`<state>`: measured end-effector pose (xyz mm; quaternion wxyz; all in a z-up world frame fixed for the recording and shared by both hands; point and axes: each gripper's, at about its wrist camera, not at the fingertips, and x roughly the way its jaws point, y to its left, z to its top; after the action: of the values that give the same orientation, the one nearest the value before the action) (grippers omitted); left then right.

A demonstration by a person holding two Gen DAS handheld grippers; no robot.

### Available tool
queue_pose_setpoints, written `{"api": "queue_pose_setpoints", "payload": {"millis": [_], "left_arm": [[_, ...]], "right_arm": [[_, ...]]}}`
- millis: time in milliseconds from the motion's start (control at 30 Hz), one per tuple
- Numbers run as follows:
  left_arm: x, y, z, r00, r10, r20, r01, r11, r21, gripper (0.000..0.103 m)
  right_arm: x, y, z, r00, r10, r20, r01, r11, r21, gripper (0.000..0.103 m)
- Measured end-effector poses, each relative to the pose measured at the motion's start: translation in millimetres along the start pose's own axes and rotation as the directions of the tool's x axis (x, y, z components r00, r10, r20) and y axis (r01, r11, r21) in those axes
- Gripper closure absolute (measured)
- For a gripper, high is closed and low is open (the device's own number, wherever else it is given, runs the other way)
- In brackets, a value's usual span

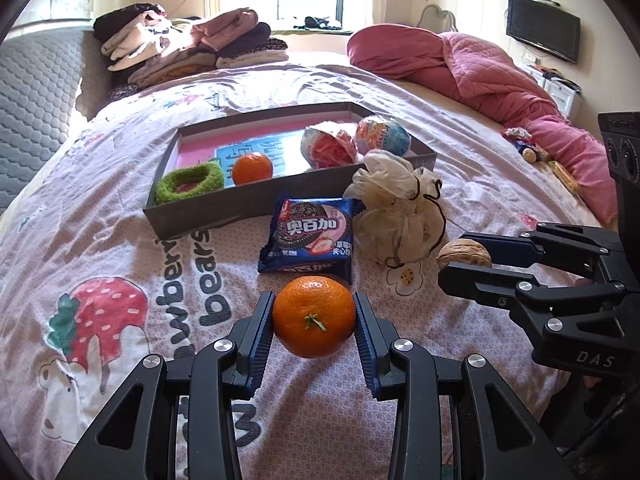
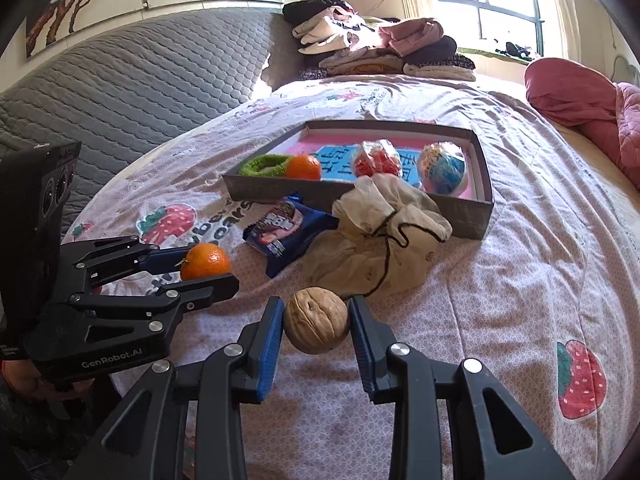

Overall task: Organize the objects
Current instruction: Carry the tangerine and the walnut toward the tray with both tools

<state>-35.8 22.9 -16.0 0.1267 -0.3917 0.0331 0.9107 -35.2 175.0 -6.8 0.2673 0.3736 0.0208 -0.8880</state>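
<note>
A bed (image 1: 460, 208) fills both views, with a grey tray (image 1: 248, 206) at centre frame. At lower centre, the left gripper (image 1: 314, 316) has its jaws clamped on a tangerine (image 1: 314, 316); the right gripper (image 2: 316, 320) has its jaws clamped on a walnut (image 2: 316, 320).

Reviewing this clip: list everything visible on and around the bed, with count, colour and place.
orange: two, orange; one held, one in the box
walnut: one, tan; held
box: one, grey, pink inside; mid-bed
ring: one, green, fuzzy; box corner
wrapped snacks: two, red-white and blue-white; in box
biscuit packet: one, blue; before box
pouch: one, cream, drawstring; beside packet
clothes: pile, mixed; bed's far end
quilt: one, pink; far side
screen: one, black; wall
left tongs: black; shut on orange
right tongs: black; shut on walnut
</note>
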Motion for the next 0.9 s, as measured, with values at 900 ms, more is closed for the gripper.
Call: {"api": "queue_pose_setpoints", "payload": {"millis": [900], "left_arm": [[-21.7,17.9,29.5,0.994,0.064,0.091,-0.061,0.997,-0.040,0.064]], "right_arm": [[-14.7,8.6,29.1,0.995,0.015,0.103,-0.019,0.999,0.037,0.069]]}}
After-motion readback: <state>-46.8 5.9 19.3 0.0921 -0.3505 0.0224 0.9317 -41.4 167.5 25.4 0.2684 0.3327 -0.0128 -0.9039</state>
